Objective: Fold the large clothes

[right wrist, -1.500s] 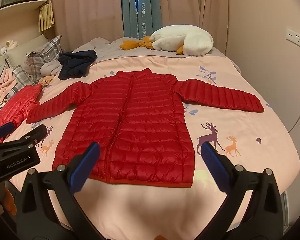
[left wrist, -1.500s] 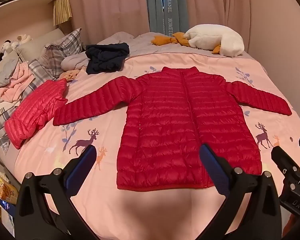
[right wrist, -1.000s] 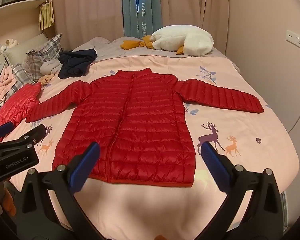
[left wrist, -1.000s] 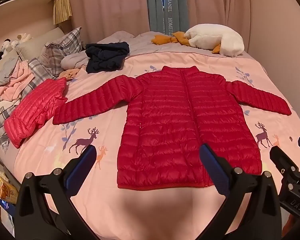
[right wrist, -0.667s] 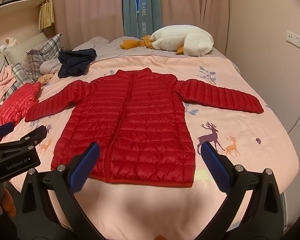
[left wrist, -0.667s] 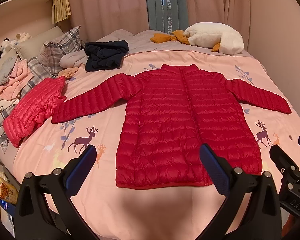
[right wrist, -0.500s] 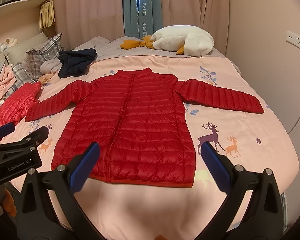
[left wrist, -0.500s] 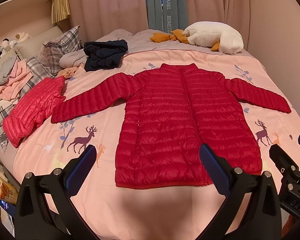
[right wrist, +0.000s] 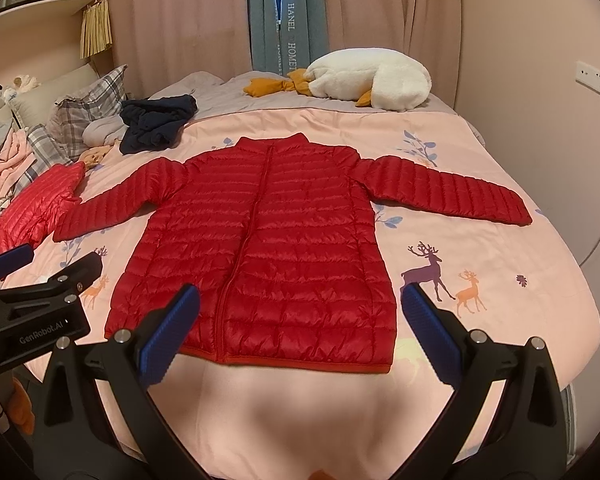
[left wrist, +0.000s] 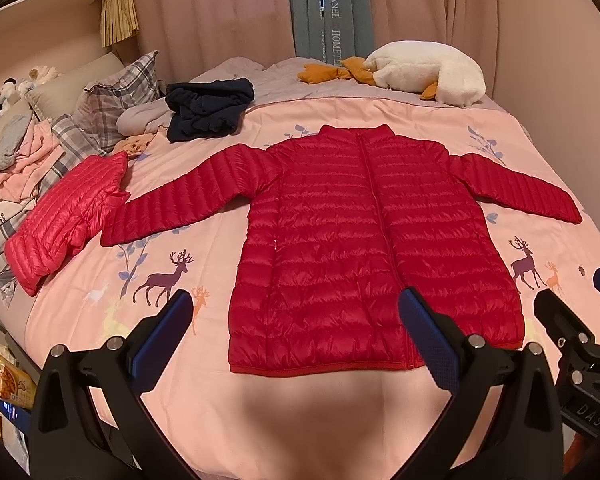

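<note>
A red quilted down jacket [left wrist: 364, 240] [right wrist: 268, 248] lies flat and zipped on the pink bedspread [left wrist: 180, 248], both sleeves spread out to the sides. My left gripper [left wrist: 296, 328] hovers open above the near hem, nothing between its blue pads. My right gripper [right wrist: 300, 320] is likewise open and empty, held over the hem's right half. Each gripper shows at the edge of the other's view: the right gripper [left wrist: 572, 344] at the right, the left gripper [right wrist: 40, 304] at the left.
A folded pinkish-red down jacket [left wrist: 64, 220] lies at the bed's left edge by plaid pillows [left wrist: 112, 100] and loose clothes. A dark navy garment [left wrist: 208, 108] and a white goose plush [left wrist: 424, 74] sit near the curtains. A wall runs along the right side.
Both grippers drifted only slightly; the jacket sits a touch lower and nearer in the views. Nothing was grasped or moved.
</note>
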The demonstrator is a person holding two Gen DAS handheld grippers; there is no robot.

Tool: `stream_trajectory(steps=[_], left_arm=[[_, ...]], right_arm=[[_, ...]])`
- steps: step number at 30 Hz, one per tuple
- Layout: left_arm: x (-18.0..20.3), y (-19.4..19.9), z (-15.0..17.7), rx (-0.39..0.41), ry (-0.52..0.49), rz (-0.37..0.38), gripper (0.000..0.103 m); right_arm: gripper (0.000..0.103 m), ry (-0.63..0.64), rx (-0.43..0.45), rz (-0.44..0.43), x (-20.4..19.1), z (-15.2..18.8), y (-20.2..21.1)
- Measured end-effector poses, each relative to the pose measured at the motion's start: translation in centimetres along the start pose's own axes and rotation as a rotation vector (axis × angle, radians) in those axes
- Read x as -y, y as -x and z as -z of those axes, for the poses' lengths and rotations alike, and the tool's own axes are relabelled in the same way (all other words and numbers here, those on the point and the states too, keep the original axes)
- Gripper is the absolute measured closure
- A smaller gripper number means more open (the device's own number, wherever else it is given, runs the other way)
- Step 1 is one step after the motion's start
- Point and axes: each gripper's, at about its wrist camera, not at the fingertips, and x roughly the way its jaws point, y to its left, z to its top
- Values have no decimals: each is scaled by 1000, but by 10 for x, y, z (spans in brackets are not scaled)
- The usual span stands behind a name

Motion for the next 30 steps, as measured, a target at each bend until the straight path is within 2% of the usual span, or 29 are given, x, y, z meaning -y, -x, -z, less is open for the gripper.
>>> stream_trajectory(steps=[30], left_arm=[[2,0,1,0,-5,-2,1]], right_arm=[[2,1,-4,-9,-4,3,2]])
